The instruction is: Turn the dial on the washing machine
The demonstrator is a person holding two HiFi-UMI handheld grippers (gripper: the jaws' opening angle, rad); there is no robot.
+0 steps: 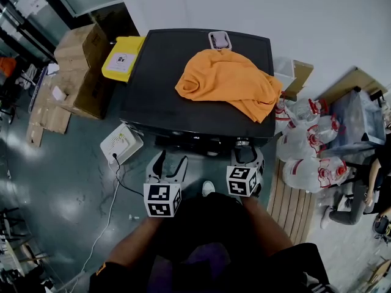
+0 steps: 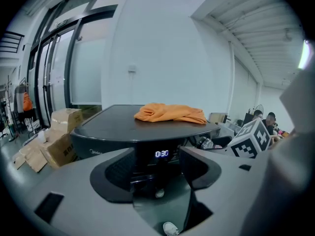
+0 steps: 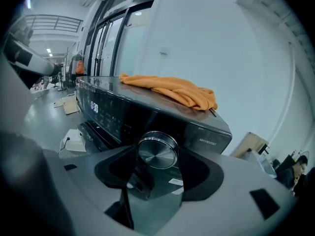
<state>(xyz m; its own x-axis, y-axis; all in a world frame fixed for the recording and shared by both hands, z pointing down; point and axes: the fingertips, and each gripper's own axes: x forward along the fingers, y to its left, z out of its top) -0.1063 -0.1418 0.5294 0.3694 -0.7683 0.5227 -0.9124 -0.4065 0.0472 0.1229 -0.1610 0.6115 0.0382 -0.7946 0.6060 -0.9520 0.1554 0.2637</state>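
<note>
Head view: facing the washing machine (image 1: 159,84), orange cloth (image 1: 229,81) on its lid, left gripper (image 1: 172,162) and right gripper (image 1: 247,154) held low at the front panel. Left gripper view: wide open, empty, opposite the lit display (image 2: 162,154), likely just kept clear. Right gripper view: spread wide astride the dial (image 3: 157,150) at the panel's right end, not pinching it, seemingly lined up to close and twist.

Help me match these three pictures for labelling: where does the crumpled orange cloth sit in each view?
Head view: crumpled orange cloth, upper centre, slightly right.
Left gripper view: cloth at the centre, just above mid-height.
Right gripper view: cloth at the centre, above mid-height.
Shared landmark: the black washing machine top on which it lies.
</note>
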